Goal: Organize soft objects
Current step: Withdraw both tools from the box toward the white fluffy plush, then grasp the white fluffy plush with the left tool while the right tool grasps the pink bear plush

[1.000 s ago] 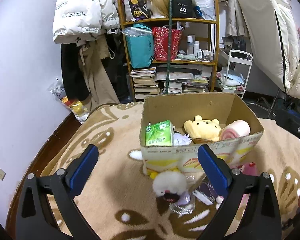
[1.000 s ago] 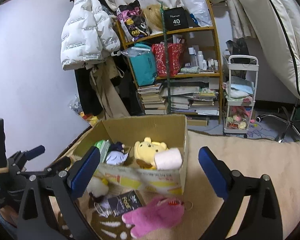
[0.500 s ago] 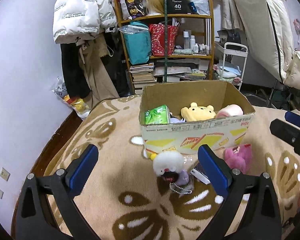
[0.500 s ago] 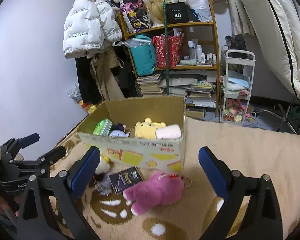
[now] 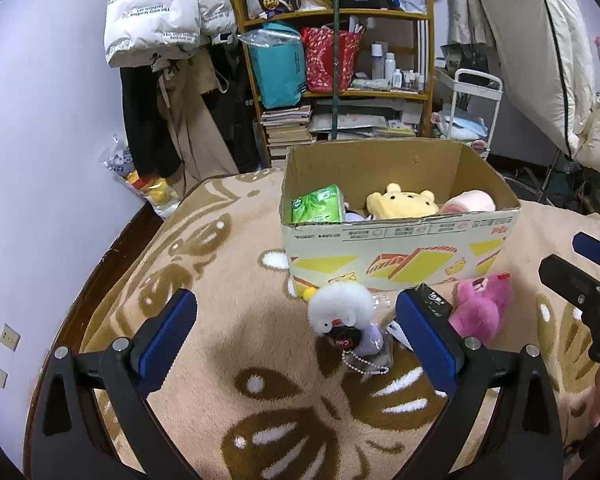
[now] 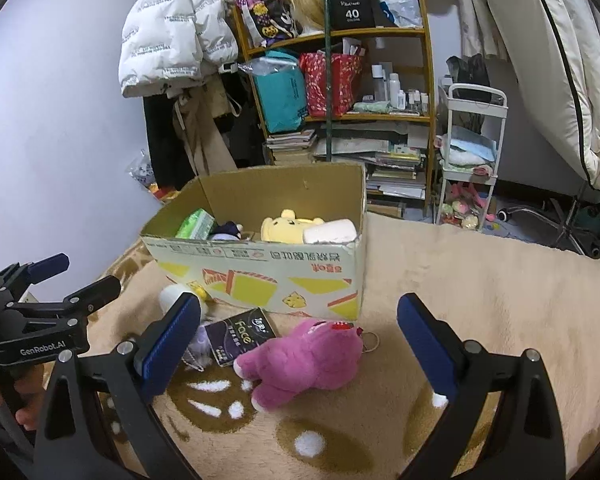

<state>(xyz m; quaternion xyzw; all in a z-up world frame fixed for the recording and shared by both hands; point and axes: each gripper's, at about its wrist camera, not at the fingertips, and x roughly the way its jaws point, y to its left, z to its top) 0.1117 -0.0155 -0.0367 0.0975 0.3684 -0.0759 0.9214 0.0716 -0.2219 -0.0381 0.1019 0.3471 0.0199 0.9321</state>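
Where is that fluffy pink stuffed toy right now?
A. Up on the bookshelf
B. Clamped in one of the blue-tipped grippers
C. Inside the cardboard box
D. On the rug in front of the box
D. The pink stuffed toy lies on the rug just in front of the cardboard box, and neither open gripper touches it.

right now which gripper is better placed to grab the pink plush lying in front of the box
Right. The pink plush lies between the open right gripper's fingers. For the left gripper, it sits off to the side; the white fluffy toy is centred there.
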